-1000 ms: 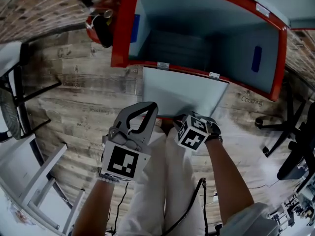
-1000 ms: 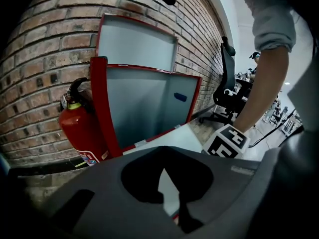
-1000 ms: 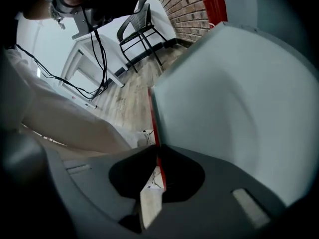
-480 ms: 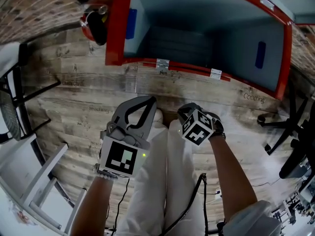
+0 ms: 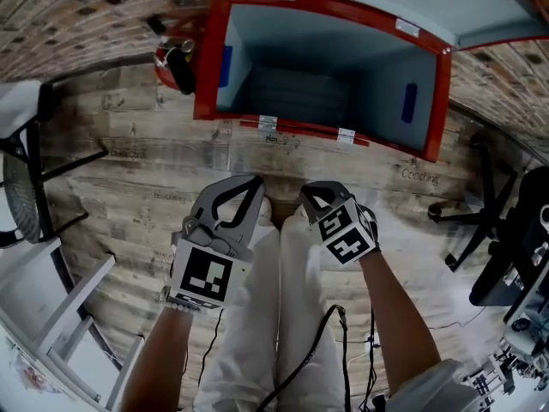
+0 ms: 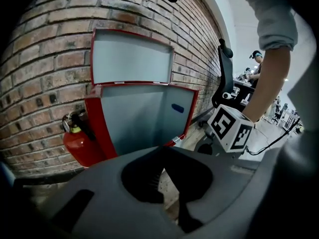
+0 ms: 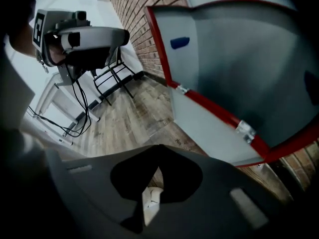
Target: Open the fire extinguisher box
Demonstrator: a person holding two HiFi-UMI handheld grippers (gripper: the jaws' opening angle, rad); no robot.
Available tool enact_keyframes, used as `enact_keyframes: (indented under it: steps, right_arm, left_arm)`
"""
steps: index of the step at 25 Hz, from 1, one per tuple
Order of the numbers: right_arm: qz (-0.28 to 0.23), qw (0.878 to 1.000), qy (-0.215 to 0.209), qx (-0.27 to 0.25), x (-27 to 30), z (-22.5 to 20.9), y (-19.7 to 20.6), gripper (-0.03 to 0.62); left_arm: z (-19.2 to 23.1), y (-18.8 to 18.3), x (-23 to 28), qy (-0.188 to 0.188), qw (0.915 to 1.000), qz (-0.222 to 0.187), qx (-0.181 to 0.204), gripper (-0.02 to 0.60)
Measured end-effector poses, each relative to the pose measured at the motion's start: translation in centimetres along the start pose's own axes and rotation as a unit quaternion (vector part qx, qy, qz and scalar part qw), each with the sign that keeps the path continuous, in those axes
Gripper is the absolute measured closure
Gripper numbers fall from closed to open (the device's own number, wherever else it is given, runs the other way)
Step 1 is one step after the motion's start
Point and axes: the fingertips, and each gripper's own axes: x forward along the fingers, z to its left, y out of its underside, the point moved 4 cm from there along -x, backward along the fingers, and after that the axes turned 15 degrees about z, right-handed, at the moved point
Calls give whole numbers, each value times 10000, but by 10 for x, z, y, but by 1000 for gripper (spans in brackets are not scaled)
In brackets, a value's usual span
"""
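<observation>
— Wood-plank floor (image 5: 129, 170) below, red-brick wall (image 6: 45, 49) behind. Where is the box?

— The red metal fire extinguisher box (image 5: 210, 67) stands against that wall, open, its pale grey inside bare to the head view. One grey red-edged lid flap (image 6: 132, 59) lies up against the bricks. A grey hinged front panel (image 7: 209, 128) hangs from the lower red rim. A red fire extinguisher (image 5: 176, 58) stands just beside the box's left wall.

— And the left claw (image 5: 249, 187)?

— Tips pressed together, nothing between them. It hovers over the floor, apart from the box.

— The right claw (image 5: 310, 194)?

— Closed too, and empty. Through the gap behind its tips only floor and a pale shoe (image 7: 151, 201) show. It hangs beside the left one, above the person's pale trousers (image 5: 283, 316), touching nothing.
</observation>
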Motion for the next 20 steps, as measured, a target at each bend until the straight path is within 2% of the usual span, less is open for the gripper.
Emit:
enact_keyframes:
  steps: [10, 20]
  right_arm:
    - [-884, 9952, 371, 215, -133, 7, -20, 588]
    - [-1285, 9888, 757, 108, -244, 44, -38, 589]
  left_arm:
    - [-24, -63, -63, -51, 9997, -91, 223, 581]
    - [-45, -118, -142, -97, 9986, -274, 445, 581]
